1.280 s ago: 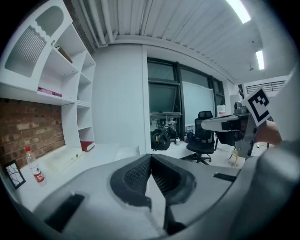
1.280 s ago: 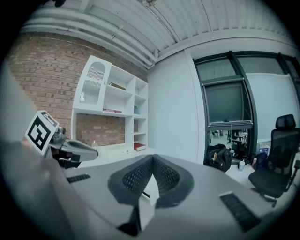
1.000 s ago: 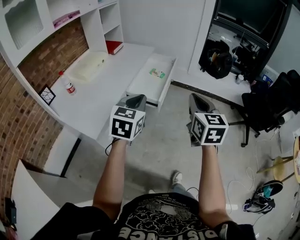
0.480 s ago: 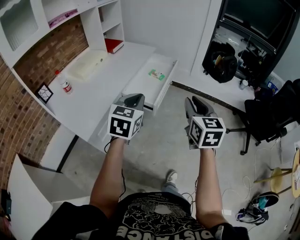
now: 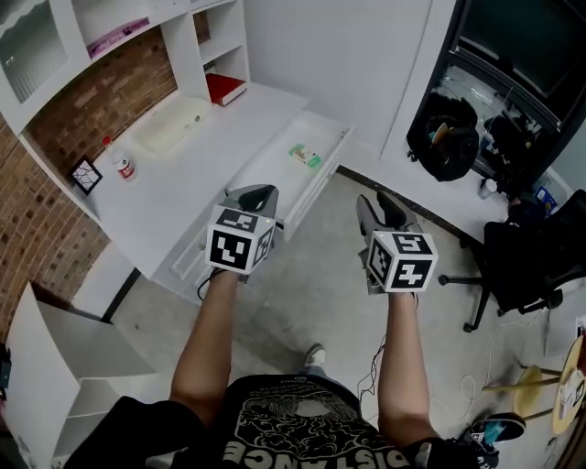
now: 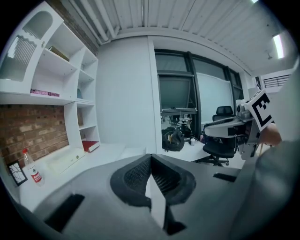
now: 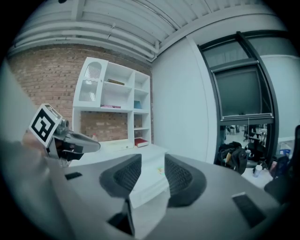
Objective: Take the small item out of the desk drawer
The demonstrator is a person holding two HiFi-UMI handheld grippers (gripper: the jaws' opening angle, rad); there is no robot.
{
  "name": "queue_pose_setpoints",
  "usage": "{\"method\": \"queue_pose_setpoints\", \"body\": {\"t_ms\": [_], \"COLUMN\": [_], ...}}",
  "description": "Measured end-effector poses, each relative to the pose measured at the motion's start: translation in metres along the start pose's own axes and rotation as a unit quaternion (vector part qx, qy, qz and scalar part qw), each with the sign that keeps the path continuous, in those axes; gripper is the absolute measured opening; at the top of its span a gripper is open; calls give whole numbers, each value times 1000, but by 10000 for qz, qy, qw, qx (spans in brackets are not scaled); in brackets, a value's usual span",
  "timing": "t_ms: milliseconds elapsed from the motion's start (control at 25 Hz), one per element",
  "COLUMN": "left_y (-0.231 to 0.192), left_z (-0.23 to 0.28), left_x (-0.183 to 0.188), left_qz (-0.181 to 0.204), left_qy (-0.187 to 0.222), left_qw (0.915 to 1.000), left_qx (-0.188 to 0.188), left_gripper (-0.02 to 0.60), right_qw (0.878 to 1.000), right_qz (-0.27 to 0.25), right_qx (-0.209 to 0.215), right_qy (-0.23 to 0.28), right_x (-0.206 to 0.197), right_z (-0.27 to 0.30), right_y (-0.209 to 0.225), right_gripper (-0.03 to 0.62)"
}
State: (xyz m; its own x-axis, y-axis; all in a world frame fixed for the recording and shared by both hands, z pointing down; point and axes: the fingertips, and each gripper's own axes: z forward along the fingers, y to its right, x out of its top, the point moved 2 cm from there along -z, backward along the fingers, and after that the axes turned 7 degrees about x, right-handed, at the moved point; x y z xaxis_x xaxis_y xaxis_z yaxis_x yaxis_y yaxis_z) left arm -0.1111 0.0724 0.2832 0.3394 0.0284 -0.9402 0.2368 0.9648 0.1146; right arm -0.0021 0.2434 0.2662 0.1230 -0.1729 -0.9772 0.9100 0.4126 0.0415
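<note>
The white desk drawer (image 5: 275, 179) stands pulled out from the desk's right end. A small green-and-white item (image 5: 307, 157) lies in its far part. My left gripper (image 5: 260, 193) hovers over the drawer's near end; its jaws are shut and empty (image 6: 150, 157). My right gripper (image 5: 378, 205) hangs over the floor to the right of the drawer. Its jaws are opening, with a gap and nothing between the pads (image 7: 152, 160). Through that gap I see the drawer (image 7: 150, 180) and the small item (image 7: 161, 169) well ahead.
On the desk top (image 5: 183, 197) stand a small bottle (image 5: 120, 166), a framed card (image 5: 85, 174), a cream tray (image 5: 169, 126) and a red book (image 5: 225, 88). White shelves (image 5: 110, 27) rise behind. A black bag (image 5: 449, 147) and an office chair (image 5: 522, 261) are at right.
The right jaws have parted from shut. Both grippers have shifted slightly toward the desk, and the head view has swung so the drawer sits nearer the left gripper.
</note>
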Motion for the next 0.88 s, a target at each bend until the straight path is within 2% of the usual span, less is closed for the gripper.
{"method": "queue_pose_setpoints", "body": {"t_ms": [400,880], "left_y": [25,24], "left_z": [43,54], "left_x": [22,22], "left_qz": [24,-19], "left_qy": [-94,-167], "left_qw": [9992,9973], "left_qx": [398,716], "left_gripper": [8,8], "right_qw": [9988,9967], "right_qz": [44,24], "right_qx": [483,807], "right_qy": [-66,-113], "right_x": [1,2], "right_z": [26,45], "right_y": [57,73], "right_gripper": [213,258]}}
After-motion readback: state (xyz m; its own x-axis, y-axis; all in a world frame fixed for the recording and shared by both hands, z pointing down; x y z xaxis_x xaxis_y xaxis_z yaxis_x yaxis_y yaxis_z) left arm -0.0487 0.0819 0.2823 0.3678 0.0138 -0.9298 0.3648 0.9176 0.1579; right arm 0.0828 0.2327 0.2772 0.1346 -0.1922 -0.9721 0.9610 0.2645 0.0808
